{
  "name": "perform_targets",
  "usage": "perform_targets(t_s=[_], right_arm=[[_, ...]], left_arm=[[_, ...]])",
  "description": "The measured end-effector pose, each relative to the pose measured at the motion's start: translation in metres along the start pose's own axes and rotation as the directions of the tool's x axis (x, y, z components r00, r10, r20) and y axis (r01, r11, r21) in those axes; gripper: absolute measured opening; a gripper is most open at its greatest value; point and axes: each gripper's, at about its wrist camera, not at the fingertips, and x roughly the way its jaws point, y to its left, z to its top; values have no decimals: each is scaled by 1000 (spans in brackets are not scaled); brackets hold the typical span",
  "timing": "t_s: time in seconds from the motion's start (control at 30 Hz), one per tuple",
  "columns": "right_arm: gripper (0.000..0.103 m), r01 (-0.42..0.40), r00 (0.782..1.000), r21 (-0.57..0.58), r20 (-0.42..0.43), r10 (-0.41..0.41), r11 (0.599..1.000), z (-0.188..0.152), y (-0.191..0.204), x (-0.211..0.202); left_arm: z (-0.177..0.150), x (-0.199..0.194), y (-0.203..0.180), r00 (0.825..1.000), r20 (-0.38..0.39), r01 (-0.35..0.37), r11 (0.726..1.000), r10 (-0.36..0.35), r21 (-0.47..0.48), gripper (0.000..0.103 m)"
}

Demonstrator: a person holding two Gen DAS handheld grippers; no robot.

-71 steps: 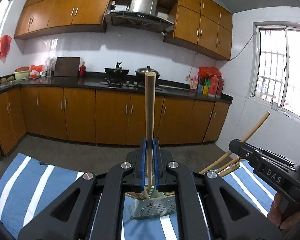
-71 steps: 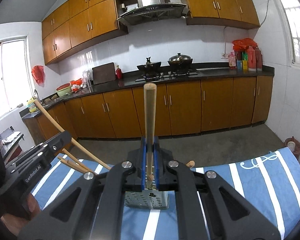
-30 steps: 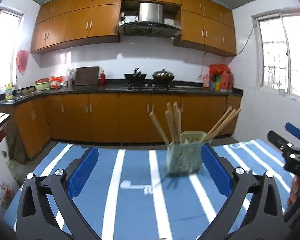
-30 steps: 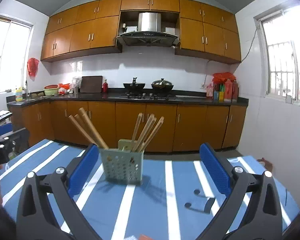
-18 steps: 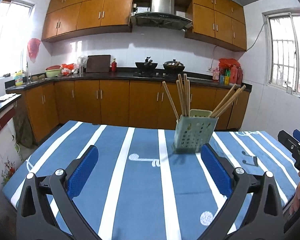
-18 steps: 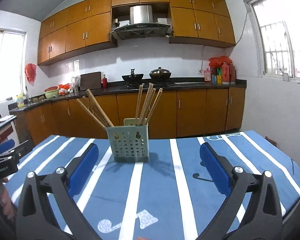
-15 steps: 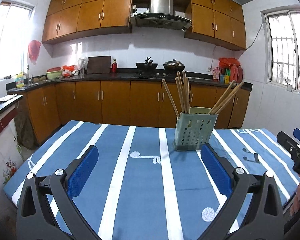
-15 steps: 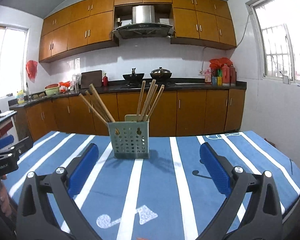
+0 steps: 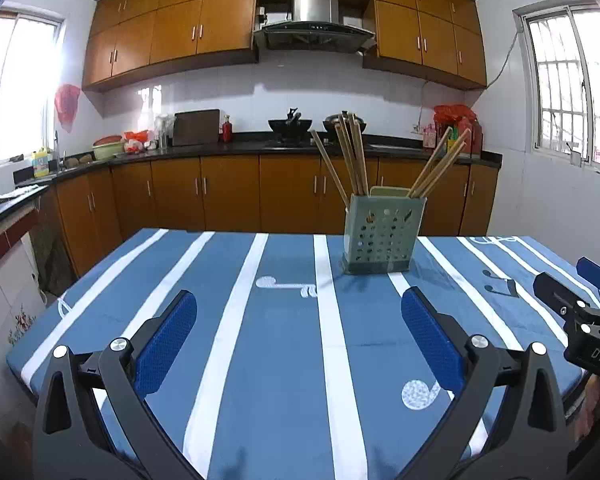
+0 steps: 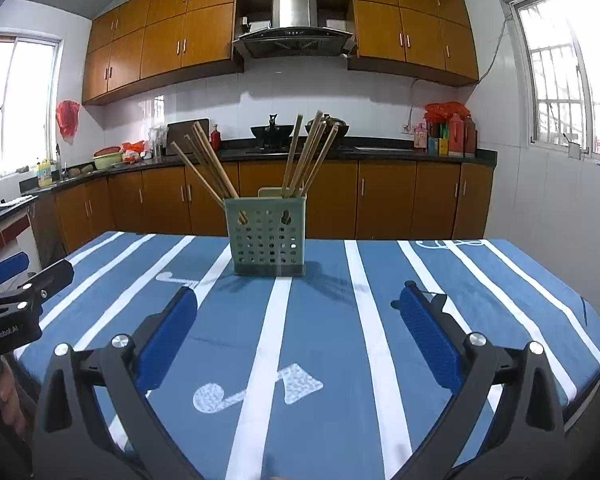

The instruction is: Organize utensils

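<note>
A pale green perforated utensil holder (image 9: 382,234) stands upright on the blue striped tablecloth (image 9: 276,344), with several wooden chopsticks (image 9: 350,156) leaning out of it. It also shows in the right wrist view (image 10: 266,236) with its chopsticks (image 10: 304,152). My left gripper (image 9: 298,320) is open and empty, well back from the holder. My right gripper (image 10: 296,316) is open and empty, also back from it. Each gripper shows at the edge of the other's view.
The table's near edge lies just below both grippers. Beyond the table's far edge (image 9: 260,234) is the floor and a row of brown kitchen cabinets (image 9: 228,192) with a stove and pots on the counter.
Both grippers were shut on chopsticks above the holder. They have since opened, left the chopsticks in the holder, and drawn back and lower toward the table's near edge.
</note>
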Motion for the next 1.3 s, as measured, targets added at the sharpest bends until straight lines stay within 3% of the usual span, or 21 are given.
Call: perform_targets(t_s=[0.53, 1.3], right_arm=[[99, -9, 997, 36, -71, 12, 999, -19, -5, 8], [99, -7, 996, 61, -94, 13, 998, -24, -8, 13]], left_arm=[[-22, 6, -6, 998, -66, 22, 1000, -22, -2, 101], [-23, 9, -13, 995, -93, 42, 999, -42, 3, 101]])
